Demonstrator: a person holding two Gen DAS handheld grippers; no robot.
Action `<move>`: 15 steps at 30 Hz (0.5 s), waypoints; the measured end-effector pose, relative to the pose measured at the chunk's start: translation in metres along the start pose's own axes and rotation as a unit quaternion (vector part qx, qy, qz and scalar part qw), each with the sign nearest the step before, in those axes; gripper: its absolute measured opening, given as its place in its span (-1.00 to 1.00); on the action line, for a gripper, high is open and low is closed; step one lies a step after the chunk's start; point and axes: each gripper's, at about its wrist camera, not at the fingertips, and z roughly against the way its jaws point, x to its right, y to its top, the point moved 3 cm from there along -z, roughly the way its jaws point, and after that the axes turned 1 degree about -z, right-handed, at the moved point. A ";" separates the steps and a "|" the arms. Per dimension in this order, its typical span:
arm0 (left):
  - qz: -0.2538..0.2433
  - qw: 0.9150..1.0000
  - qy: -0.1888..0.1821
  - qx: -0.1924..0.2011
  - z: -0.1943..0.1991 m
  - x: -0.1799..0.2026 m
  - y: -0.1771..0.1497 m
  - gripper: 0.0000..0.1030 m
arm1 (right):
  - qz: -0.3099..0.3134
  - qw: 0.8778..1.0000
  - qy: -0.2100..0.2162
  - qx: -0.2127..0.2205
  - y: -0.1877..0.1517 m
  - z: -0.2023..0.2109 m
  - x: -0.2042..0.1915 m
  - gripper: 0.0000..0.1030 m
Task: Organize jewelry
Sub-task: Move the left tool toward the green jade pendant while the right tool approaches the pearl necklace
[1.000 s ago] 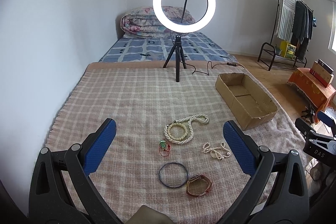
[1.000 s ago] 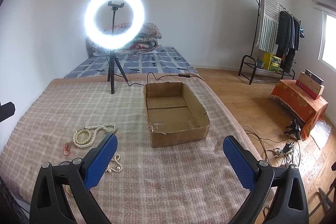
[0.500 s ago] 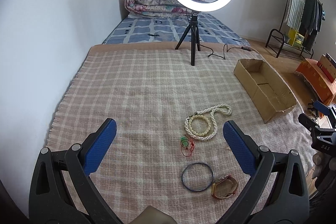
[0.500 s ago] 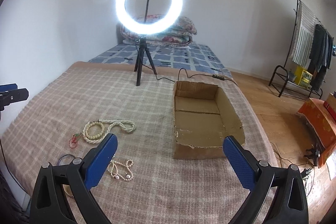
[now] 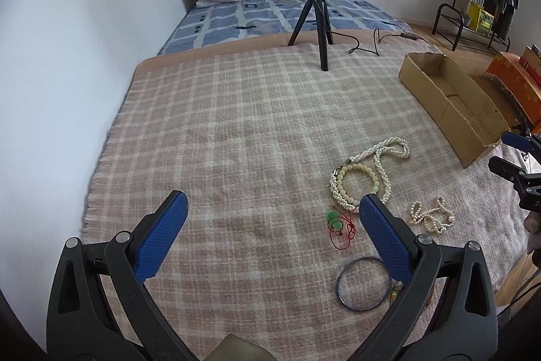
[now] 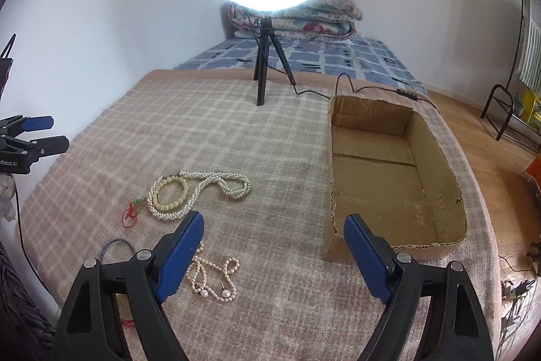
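From my feed, the jewelry's all loose on the plaid blanket (image 6: 236,131): a long pearl necklace (image 6: 216,183) looped round a cream bead bracelet (image 6: 170,193), a red cord with green charm (image 5: 339,225), a dark bangle (image 5: 361,285), and a small pearl strand (image 6: 211,276). The cardboard box (image 6: 436,158) sits empty.

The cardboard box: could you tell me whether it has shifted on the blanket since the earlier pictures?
No. The cardboard box lies just right of the ring light's tripod, beside the cable, as before.

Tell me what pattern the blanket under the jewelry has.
The woolly blanket has a pink and cream plaid check, clearest in the left wrist view.
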 end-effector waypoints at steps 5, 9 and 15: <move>0.017 0.998 -0.032 -0.042 -0.020 -0.002 -0.010 0.50 | 0.017 0.999 0.019 -0.026 -0.006 -0.013 -0.005 0.65; 0.035 0.996 -0.053 -0.068 -0.035 -0.005 -0.016 0.16 | 0.037 0.998 0.032 -0.044 -0.008 -0.024 -0.012 0.52; 0.043 0.993 -0.080 -0.077 -0.043 0.001 -0.015 -0.04 | 0.053 0.995 0.057 -0.063 -0.010 -0.031 -0.020 0.41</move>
